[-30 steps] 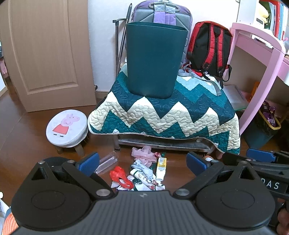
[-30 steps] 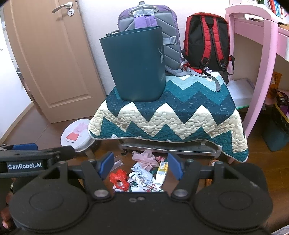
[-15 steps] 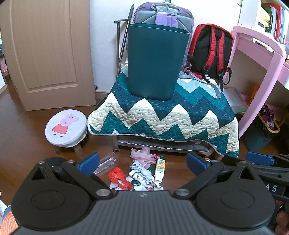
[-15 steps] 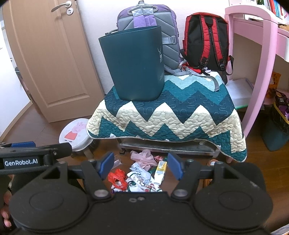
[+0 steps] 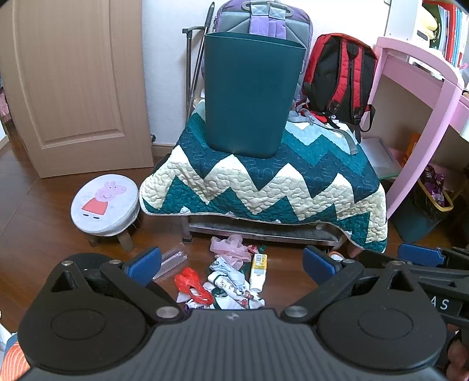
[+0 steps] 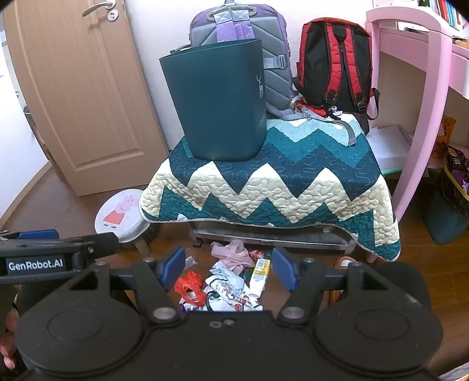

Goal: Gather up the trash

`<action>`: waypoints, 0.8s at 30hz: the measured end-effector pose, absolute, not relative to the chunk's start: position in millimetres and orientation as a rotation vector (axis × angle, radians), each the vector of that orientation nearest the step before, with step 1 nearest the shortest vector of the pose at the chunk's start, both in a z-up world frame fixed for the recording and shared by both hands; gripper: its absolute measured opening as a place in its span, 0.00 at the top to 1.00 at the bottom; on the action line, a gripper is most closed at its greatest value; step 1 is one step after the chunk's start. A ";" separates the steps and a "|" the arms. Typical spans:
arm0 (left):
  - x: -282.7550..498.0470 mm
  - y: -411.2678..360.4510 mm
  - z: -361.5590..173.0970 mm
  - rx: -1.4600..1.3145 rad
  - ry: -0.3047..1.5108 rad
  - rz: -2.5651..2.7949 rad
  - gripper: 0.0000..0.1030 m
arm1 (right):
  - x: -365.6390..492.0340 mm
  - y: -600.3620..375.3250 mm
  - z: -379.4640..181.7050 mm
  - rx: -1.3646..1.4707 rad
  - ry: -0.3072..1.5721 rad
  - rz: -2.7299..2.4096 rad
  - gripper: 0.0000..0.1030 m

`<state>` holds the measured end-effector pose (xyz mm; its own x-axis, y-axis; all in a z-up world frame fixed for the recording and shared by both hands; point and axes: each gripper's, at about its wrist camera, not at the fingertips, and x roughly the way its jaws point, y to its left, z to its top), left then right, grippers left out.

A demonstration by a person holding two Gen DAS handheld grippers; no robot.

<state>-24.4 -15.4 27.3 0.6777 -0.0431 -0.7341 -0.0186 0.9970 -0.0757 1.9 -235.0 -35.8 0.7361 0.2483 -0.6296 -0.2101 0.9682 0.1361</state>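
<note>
A pile of trash lies on the wooden floor in front of a quilt-covered low table (image 5: 263, 187): a red plastic bag (image 5: 190, 284), a pink bag (image 5: 228, 246), printed wrappers (image 5: 231, 287), a yellow-white tube (image 5: 259, 271) and a clear ribbed packet (image 5: 173, 259). A dark teal bin (image 5: 249, 93) stands upright on the quilt. My left gripper (image 5: 231, 263) hovers open above the pile, nothing between its blue pads. My right gripper (image 6: 228, 266) is also open over the same pile, with the red bag (image 6: 189, 285) and tube (image 6: 259, 274) between its fingers' line of sight. The bin (image 6: 219, 102) shows in the right wrist view too.
A small round stool with a cartoon pig (image 5: 105, 202) stands left of the table. Purple-grey (image 5: 263, 20) and red-black (image 5: 340, 79) backpacks lean on the wall behind the bin. A pink desk (image 5: 425, 96) and a teal basket (image 5: 425, 211) are on the right, a door (image 5: 79, 82) on the left.
Both grippers have drawn back and risen a little, so the table and trash pile sit slightly lower and smaller in view. Neither gripper's opening has changed.
</note>
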 end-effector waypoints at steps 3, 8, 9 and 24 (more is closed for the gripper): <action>-23.9 -13.9 26.8 -0.087 0.825 -0.017 0.00 | 1.7 -234.7 -36.1 0.057 0.699 0.252 0.37; -23.7 -12.4 26.9 -0.089 0.824 -0.020 0.00 | 1.8 -235.2 -36.7 0.054 0.701 0.251 0.37; -24.1 -12.6 26.8 -0.090 0.824 -0.019 0.00 | 1.8 -234.8 -36.5 0.054 0.700 0.252 0.37; -20.4 -9.2 23.7 -0.110 0.829 -0.003 0.00 | 3.6 -233.6 -40.8 0.051 0.715 0.251 0.37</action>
<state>-20.4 -9.2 23.7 0.6756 -0.0459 -0.7359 -0.0402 0.9943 -0.0990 3.6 -233.6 -40.8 0.7262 0.2453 -0.6423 -0.2103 0.9686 0.1322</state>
